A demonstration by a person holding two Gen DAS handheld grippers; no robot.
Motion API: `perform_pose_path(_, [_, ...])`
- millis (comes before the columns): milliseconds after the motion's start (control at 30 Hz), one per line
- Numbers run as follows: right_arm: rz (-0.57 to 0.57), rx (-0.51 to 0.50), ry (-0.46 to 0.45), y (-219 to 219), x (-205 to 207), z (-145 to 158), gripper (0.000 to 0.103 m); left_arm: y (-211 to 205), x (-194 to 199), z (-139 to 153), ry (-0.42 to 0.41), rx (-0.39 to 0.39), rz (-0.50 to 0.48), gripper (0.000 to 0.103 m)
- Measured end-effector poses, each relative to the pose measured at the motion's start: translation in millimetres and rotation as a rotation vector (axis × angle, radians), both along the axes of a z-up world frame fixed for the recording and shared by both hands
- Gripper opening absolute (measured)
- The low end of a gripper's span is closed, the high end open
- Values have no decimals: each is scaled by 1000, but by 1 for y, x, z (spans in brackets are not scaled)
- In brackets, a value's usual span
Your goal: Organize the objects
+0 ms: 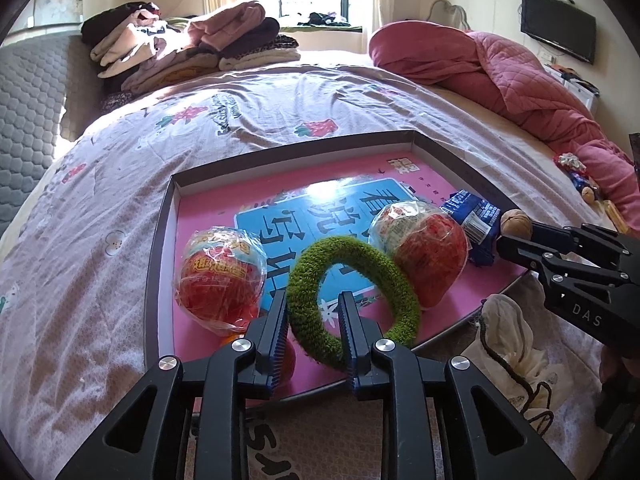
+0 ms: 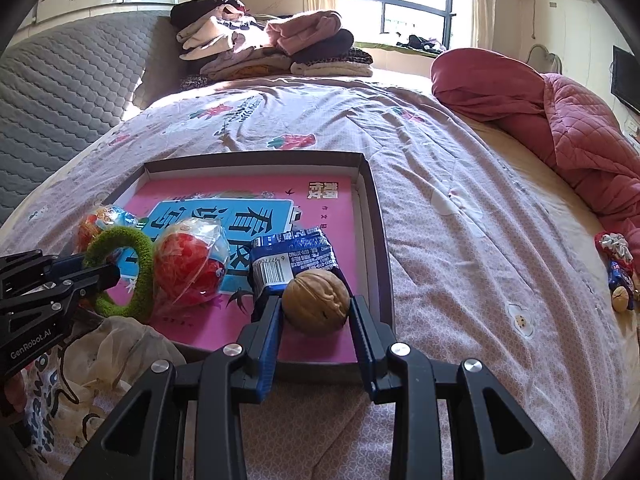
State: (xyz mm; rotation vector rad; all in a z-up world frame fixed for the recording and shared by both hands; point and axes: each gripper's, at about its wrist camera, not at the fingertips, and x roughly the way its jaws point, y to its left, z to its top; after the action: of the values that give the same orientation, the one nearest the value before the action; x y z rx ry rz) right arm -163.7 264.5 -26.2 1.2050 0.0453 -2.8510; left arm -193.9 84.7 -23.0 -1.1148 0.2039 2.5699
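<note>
right wrist: walnut (image 2: 316, 300) between the fingers (image 2: 267, 344), touching both

On the right gripper (image 1: 516, 246) I read "DAS" in pale letters on its black body. On the left gripper (image 2: 114, 276) I read "GenRobot.AI". The pink book (image 2: 320, 216) in the box carries large Chinese characters on a blue panel, upside down to me; I make out 看 and, in the small red square at its corner, 作文. The blue packet (image 2: 296, 256) has a barcode with digits beginning 6 9177, the rest too small. The red ball (image 1: 220, 276) has yellow Chinese characters that I cannot read surely.
</note>
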Motion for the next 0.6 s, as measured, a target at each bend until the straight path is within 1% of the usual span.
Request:
perform_pose_path(233, [-6,3,1,1,0,1,34,-1,0,2,5,3,5,36])
perform_pose_path(300, [-5,5,1,1,0,1,34,-2,-1,3,8,6,11,40])
perform_pose_path(600, [-3,12,4,-1,-1,0,34,-3,-1,4,9,6,14,42])
